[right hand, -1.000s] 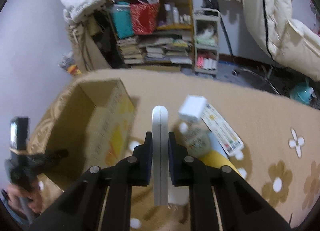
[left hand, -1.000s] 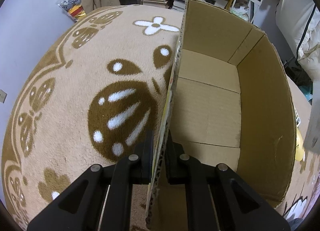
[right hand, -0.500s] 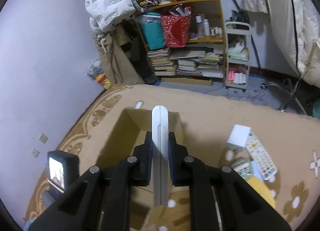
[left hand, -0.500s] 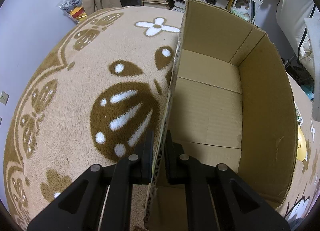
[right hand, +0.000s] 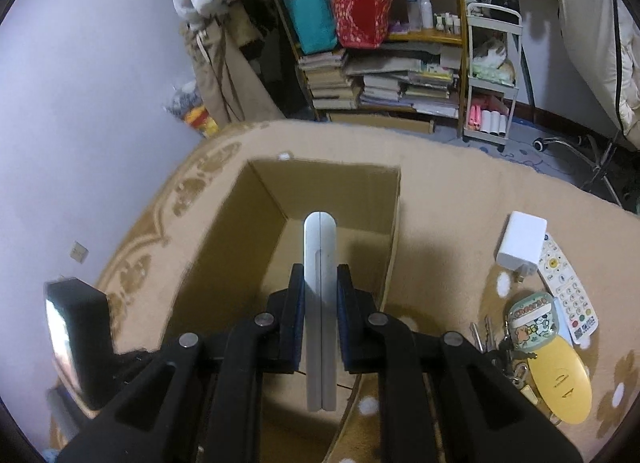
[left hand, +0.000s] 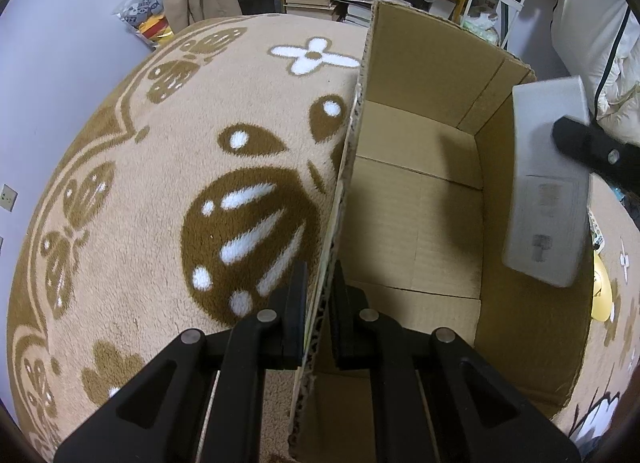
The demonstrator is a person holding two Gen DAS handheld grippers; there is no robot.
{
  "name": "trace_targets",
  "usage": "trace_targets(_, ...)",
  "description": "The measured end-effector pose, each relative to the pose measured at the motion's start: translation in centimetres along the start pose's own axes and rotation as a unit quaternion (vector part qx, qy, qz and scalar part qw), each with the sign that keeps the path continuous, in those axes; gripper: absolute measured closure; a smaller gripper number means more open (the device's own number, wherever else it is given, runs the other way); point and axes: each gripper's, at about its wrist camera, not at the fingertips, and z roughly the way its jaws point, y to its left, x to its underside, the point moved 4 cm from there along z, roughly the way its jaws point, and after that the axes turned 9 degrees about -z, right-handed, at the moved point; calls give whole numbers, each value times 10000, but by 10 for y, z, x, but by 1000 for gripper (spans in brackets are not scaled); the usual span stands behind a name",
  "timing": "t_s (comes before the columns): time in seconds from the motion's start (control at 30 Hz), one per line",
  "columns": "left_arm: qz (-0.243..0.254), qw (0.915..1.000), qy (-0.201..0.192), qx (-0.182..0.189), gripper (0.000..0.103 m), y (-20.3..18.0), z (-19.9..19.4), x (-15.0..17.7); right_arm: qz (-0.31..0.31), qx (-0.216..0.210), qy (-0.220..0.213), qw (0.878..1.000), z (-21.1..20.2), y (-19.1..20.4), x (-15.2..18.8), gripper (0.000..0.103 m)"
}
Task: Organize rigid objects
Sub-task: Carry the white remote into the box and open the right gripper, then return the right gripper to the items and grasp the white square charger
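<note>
Right gripper [right hand: 319,315] fingers clamp a flat white device [right hand: 320,303] edge-up, above the cardboard box [right hand: 256,223] opening; long axis runs forward along the fingers. Left gripper [left hand: 319,311] fingers pinch the box's left wall. Best: keep the wall steady, lower the device well inside, clear of the rims, then release.

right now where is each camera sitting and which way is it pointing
Left wrist: sits on the left gripper, looking down along its fingers, which are clamped on the cardboard box wall, with rug beside it.
Right wrist: sits on the right gripper, looking forward and down into the box over the flat white device it grips; shelves behind.
Shared: both show the box, the white device and the other gripper.
</note>
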Motion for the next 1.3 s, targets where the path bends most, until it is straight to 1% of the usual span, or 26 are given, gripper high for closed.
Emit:
trace_targets(0.2,-35,10000,18,39,94,3,1,0,-104,4,191,9998,10,4,6,87)
trace_targets(0.3,-36,10000,19,43,94,3,1,0,-180,73,221,9996,12,6,7,87)
trace_targets(0.5,-77,9999,-2,91,94,4,-1,-1,-197,64,315,9993,15,7,11,87)
trace_targets(0.6,-121,9998,-31,138,94,6,-4,-2,-174,66,264,9995,13,7,13,86)
trace_targets(0.7,-93,9999,-61,112,94,6,-5,-2,-152,-29,218,9996,8,7,14,86)
trace_targets(0.9,-58,9999,-105,89,94,4,-8,-1,-83,-120,-25,9999,-12,2,9,86)
trace_targets(0.93,-56,9999,-107,84,94,4,-8,-1,-58,-111,-65,9999,-16,0,9,84)
trace_targets(1.0,-39,9999,-124,70,94,3,-9,-1,35,-127,-200,9997,-27,-4,8,72)
trace_targets(1.03,-25,9999,-145,68,94,2,-11,-1,79,-129,-293,9995,-32,-6,8,60)
trace_targets(1.07,-12,9998,-172,66,94,2,-12,-1,123,-88,-406,9991,-39,-9,7,50)
trace_targets(1.1,-9,9998,-183,73,93,2,-12,-1,148,-41,-487,9987,-44,-12,7,45)
trace_targets(1.17,-22,9997,-237,75,93,3,-15,-2,188,55,-621,9979,-54,-19,7,43)
trace_targets(1.23,-43,9997,-229,103,93,4,-15,-2,213,161,-637,9976,-59,-27,8,37)
trace_targets(1.27,-50,9997,-221,105,93,4,-15,-3,249,348,-634,9971,-63,-35,10,29)
trace_targets(1.3,-49,9997,-214,102,93,4,-15,-3,277,475,-632,9965,-65,-41,12,20)
